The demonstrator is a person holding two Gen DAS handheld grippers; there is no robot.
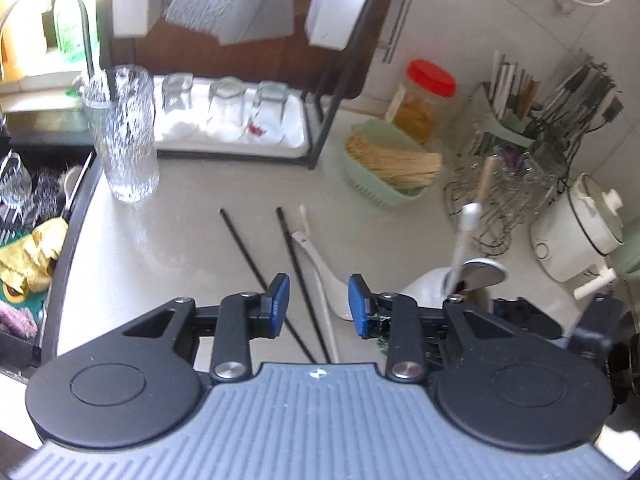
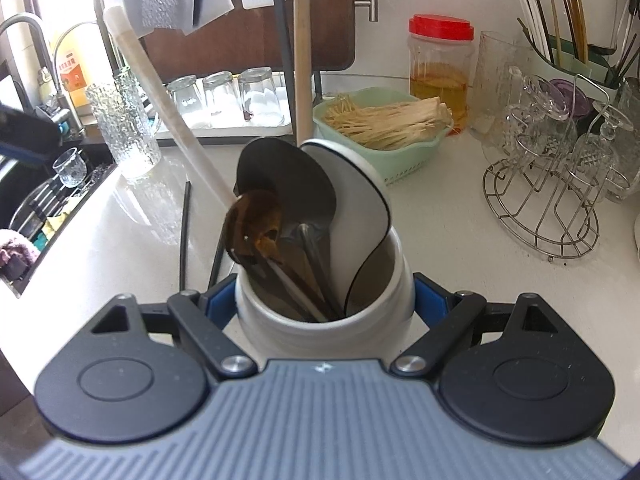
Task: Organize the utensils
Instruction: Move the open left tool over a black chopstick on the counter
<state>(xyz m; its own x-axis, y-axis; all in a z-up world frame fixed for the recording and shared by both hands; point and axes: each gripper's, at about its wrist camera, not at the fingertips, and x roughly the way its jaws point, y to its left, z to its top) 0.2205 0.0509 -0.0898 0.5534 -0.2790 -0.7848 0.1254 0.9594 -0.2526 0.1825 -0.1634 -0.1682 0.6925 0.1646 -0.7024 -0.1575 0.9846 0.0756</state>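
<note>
My right gripper (image 2: 324,304) is clamped around the white utensil holder (image 2: 324,320), its blue pads pressed to either side of the body low in the frame of the right wrist view. The holder already has a load in it: a brown wooden spoon (image 2: 254,228) with a pale handle leaning up to the upper left, a dark ladle (image 2: 288,176) whose wooden handle rises straight to the top of the frame, a white scoop-shaped piece (image 2: 352,208) at the right of the opening, and some thin dark handles deeper inside.

My left gripper (image 1: 319,306) hangs above the white counter (image 1: 160,240) with its jaws apart and nothing pinched. In the left wrist view a black chopstick (image 1: 298,272) and the handle of a white spoon (image 1: 320,264) run through the gap between the blue pads, lying flat on the counter below them; I cannot tell whether the pads touch either. A second black chopstick (image 1: 240,240) lies just left of the gap, angled toward the upper left. The holder shows at the right of centre there.

Further up the frame stand a ribbed glass pitcher (image 1: 126,136), a tray of upturned glasses (image 1: 228,108), a green basket (image 1: 380,184) of pale sticks and a red-lidded jar (image 1: 424,96).
</note>
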